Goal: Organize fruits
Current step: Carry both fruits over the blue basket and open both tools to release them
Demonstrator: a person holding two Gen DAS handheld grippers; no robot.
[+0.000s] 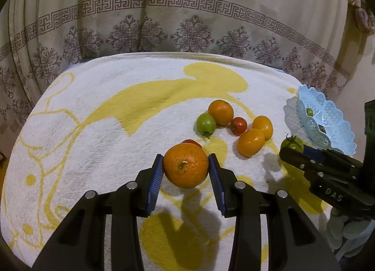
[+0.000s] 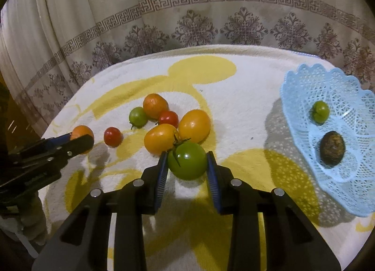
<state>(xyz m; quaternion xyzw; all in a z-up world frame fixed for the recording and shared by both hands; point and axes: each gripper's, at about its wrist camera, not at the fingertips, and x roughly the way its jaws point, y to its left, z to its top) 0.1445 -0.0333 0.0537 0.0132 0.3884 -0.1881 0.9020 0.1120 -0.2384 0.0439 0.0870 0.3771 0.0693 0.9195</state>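
Note:
My left gripper (image 1: 185,165) is shut on a large orange (image 1: 185,165), its blue pads pressed on both sides. My right gripper (image 2: 187,160) is shut on a big green tomato (image 2: 187,160) with a stem; the same green tomato (image 1: 291,143) shows in the left wrist view. On the towel lie a smaller orange (image 2: 155,105), a small green tomato (image 2: 137,117), two red tomatoes (image 2: 168,118) (image 2: 113,136) and two yellow tomatoes (image 2: 194,125) (image 2: 160,138). The light blue lattice basket (image 2: 295,88) at the right holds a green tomato (image 2: 320,111) and a dark fruit (image 2: 332,147).
A white towel (image 2: 234,111) with a yellow pattern covers the table. A patterned curtain (image 2: 187,13) hangs close behind the far edge. The basket (image 1: 304,92) sits near the table's right edge.

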